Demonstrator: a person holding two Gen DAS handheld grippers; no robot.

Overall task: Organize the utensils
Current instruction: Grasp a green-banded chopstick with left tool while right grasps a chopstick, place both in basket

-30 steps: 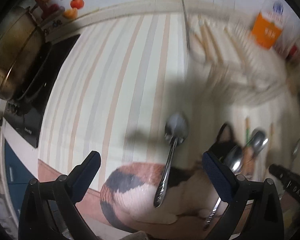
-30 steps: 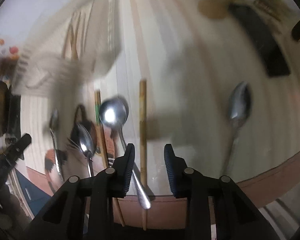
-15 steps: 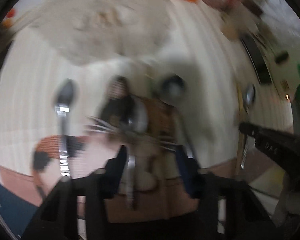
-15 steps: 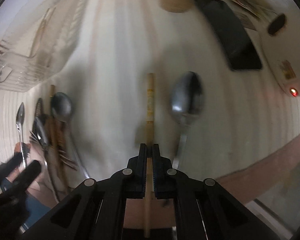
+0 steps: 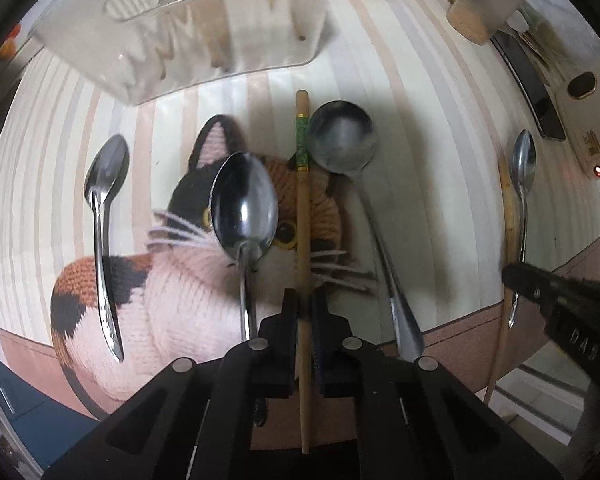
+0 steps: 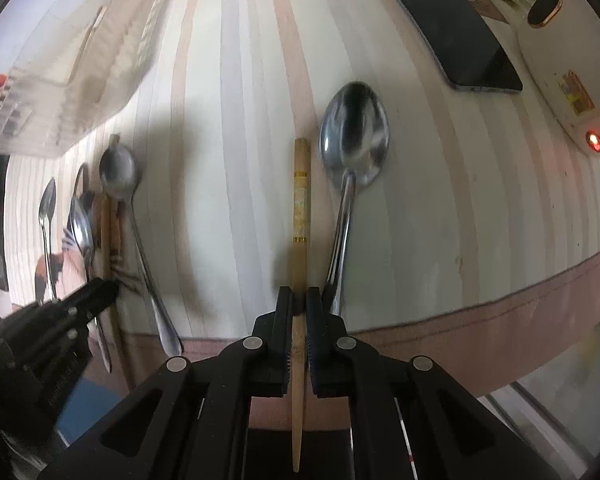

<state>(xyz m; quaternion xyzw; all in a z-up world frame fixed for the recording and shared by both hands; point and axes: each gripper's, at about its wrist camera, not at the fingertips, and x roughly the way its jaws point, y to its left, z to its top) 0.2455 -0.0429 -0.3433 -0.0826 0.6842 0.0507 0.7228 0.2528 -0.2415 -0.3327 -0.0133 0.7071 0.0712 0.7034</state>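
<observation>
My left gripper (image 5: 304, 300) is shut on a green-banded wooden chopstick (image 5: 302, 200) lying over a cat-shaped knitted mat (image 5: 188, 280). Three spoons lie around it: a small one (image 5: 102, 208) at left, a large one (image 5: 245, 208) on the mat, a round one (image 5: 348, 148) at right. My right gripper (image 6: 299, 300) is shut on a yellow-banded chopstick (image 6: 300, 208) on the striped cloth, beside a large spoon (image 6: 354, 136). A clear utensil rack (image 5: 204, 24) stands behind; it also shows in the right wrist view (image 6: 76, 72).
A black phone (image 6: 456, 28) and a white appliance with a red light (image 6: 592, 140) lie at the right. A cup (image 5: 484, 4) stands at the back right. The table's front edge (image 6: 460, 320) runs just before the grippers. The right gripper's tip (image 5: 540, 284) shows in the left view.
My left gripper swung right from the small spoon, centred over the green-banded chopstick and closed on it. My right gripper shut on the yellow-banded chopstick half a second ago and still holds it.
</observation>
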